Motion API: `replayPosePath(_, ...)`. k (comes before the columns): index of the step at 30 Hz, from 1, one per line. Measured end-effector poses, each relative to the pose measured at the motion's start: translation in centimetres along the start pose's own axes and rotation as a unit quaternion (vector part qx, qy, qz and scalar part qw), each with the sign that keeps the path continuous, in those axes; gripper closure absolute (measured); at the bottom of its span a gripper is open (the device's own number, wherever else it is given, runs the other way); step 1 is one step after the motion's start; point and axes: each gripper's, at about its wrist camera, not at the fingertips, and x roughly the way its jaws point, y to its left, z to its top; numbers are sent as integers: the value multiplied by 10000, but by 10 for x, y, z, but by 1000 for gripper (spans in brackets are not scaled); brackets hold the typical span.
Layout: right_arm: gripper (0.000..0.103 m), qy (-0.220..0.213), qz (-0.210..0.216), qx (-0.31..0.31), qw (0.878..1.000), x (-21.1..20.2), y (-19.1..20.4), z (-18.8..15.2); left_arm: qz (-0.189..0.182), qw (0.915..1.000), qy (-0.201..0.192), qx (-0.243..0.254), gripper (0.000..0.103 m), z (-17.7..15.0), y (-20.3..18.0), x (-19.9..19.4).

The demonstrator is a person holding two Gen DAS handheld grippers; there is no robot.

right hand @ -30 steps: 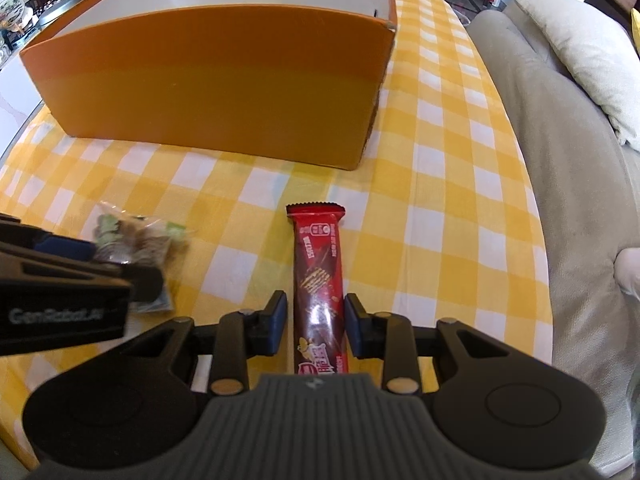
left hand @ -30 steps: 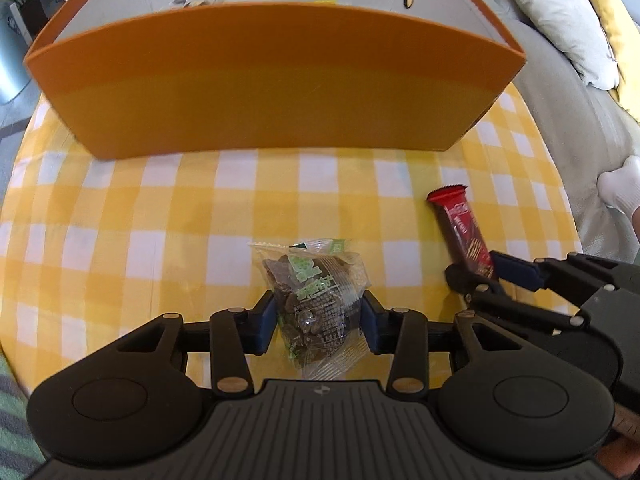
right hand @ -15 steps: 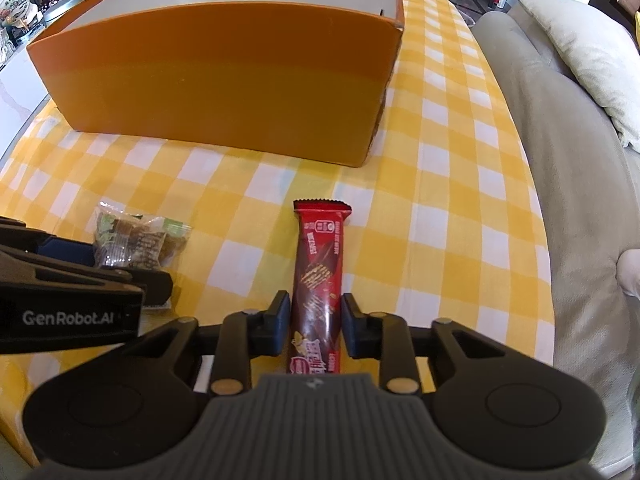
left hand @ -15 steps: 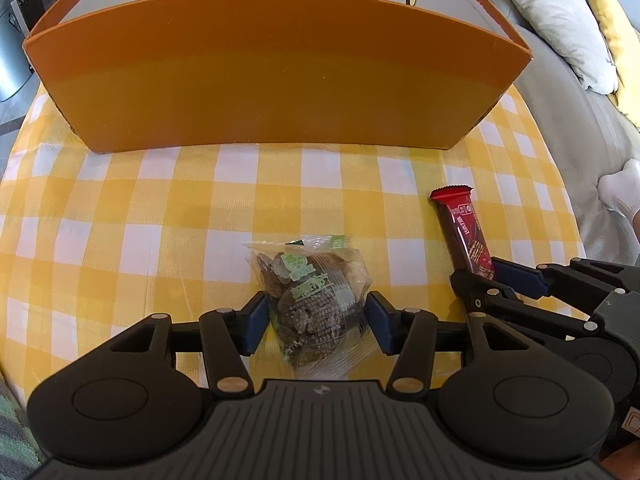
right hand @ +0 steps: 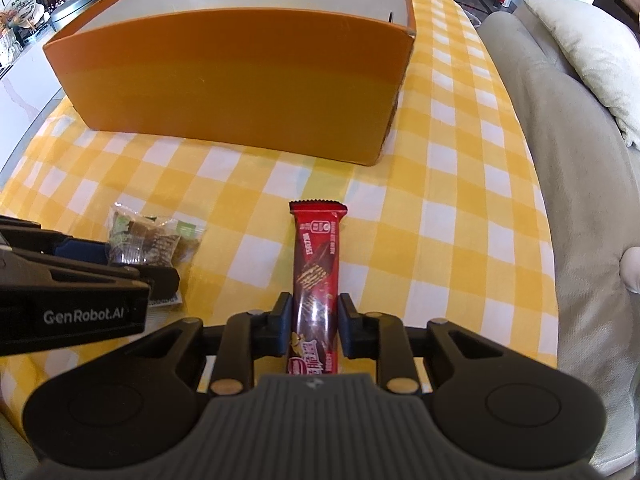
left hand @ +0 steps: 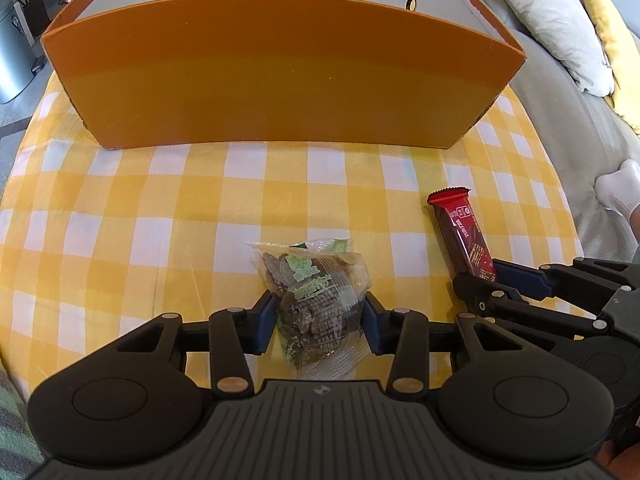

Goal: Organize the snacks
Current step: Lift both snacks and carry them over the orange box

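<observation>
A clear packet of brown snacks with a green label [left hand: 316, 300] lies on the yellow checked tablecloth. My left gripper [left hand: 318, 322] has its pads against both sides of it, shut on it. A red chocolate wafer bar [right hand: 316, 268] lies lengthwise on the cloth. My right gripper [right hand: 314, 324] is shut on its near half. The packet also shows in the right wrist view [right hand: 152, 240], the bar in the left wrist view [left hand: 462, 236]. An orange box [left hand: 280, 80] with a white inside stands behind both; its contents are hidden.
The table [right hand: 460, 200] is round, covered by the checked cloth. A grey sofa [right hand: 580, 160] with a pale cushion [right hand: 592, 52] runs along the right edge. A metal bin [left hand: 12, 52] stands on the floor at far left.
Both grippers have closed in on their snacks, the left on the packet and the right on the bar. Both cameras have dropped a little lower and nearer the cloth.
</observation>
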Motion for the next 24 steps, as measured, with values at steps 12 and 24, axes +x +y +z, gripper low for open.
replayPosePath(12, 83, -270, 58, 157, 9995, -36, -4, 2, -96, 9987, -491, 137, 54, 0, -3, -42)
replayPosePath(24, 83, -1145, 382, 216, 9925, -95, -1, 28, -97, 9913, -1295, 224, 54, 25, 4, -101)
